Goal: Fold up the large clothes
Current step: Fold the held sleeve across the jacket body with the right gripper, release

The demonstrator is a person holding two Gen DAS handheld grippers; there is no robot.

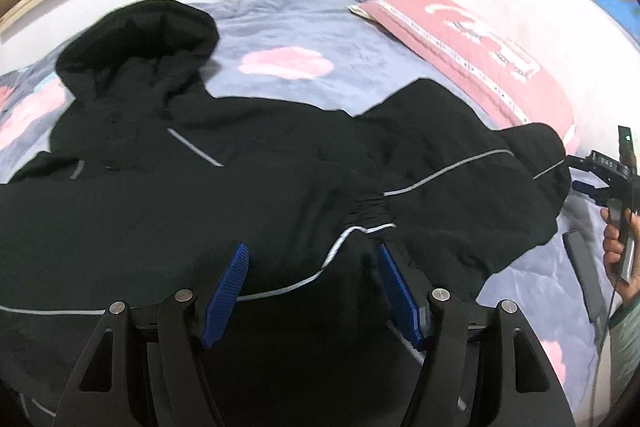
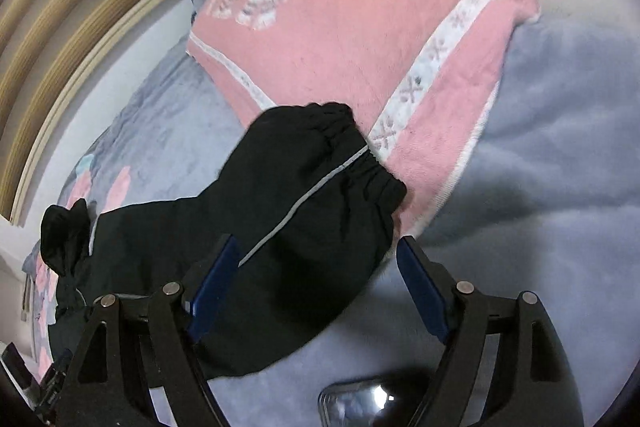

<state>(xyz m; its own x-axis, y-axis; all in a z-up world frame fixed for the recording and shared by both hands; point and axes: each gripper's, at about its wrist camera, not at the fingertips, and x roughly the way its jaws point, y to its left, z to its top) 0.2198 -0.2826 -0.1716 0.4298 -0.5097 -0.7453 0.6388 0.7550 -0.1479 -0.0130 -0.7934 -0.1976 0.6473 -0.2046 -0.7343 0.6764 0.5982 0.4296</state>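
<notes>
1. Both grippers are ours, one in each hand; our left gripper [image 1: 312,259] hangs over the black jacket [image 1: 200,195] with its blue pads [image 1: 226,291] spread apart and nothing pinched between them, the cloth lying below.
2. Our right gripper [image 2: 316,259] also stands wide, its pads [image 2: 424,295] pressing on nothing; the jacket's sleeve [image 2: 304,227] lies under and between them, loose.
3. We see the jacket spread across the blue-grey bedspread [image 1: 320,23], its hood [image 1: 140,39] toward the far edge of the bed by the wall.
4. One sleeve reaches toward the pink pillow [image 2: 360,27] at the head of the bed; its gathered cuff [image 2: 360,155] rests on the pillow's near edge.
5. From the left wrist view we see a second gathered cuff [image 1: 370,211] folded in over the jacket's body, just ahead of our left gripper.
6. Thin grey piping [image 2: 296,211] runs along the sleeve up to the cuff.
7. A dark phone [image 2: 360,403] lies on the bedspread near our right gripper, at the near edge of the bed.
8. Our right hand [image 1: 614,243], seen from the left wrist view, grips its tool's handle beside the sleeve's end.
</notes>
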